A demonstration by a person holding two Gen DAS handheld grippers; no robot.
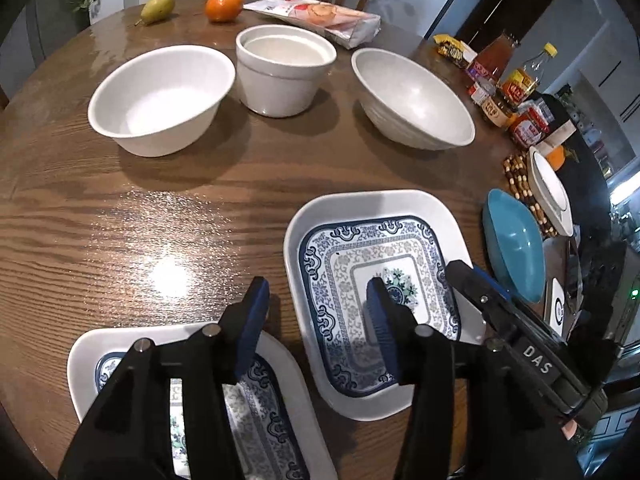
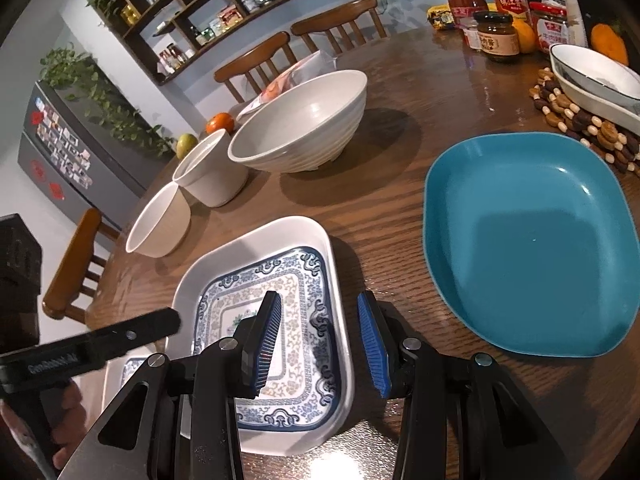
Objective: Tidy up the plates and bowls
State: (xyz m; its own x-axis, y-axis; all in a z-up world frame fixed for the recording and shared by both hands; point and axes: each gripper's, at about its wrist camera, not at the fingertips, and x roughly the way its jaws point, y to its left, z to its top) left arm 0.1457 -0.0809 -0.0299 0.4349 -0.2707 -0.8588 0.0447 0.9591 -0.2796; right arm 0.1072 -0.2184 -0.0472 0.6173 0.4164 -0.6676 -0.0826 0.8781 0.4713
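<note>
Two square white plates with blue patterns lie on the round wooden table (image 1: 120, 220). One patterned plate (image 1: 360, 264) (image 2: 288, 280) is in the middle; the other patterned plate (image 1: 84, 360) is nearer, partly hidden under my left gripper (image 1: 318, 312). That gripper is open with nothing between its fingers, one over each plate. My right gripper (image 2: 320, 340) is open and straddles the middle plate's right rim without the pads touching it. A teal plate (image 2: 528, 240) (image 1: 514, 240) lies to its right. Behind stand a wide white bowl (image 1: 160, 100), a straight-sided white pot (image 1: 284, 68) and a ribbed white bowl (image 1: 412, 100) (image 2: 304, 128).
A white dish (image 2: 592, 76) rests on a beaded trivet (image 2: 592, 132) at the far right, with jars and sauce bottles (image 2: 500, 36) behind it. A pear (image 1: 158, 7), an orange (image 1: 223, 7) and a snack packet (image 1: 320, 16) lie at the far edge. Wooden chairs (image 2: 256, 64) ring the table.
</note>
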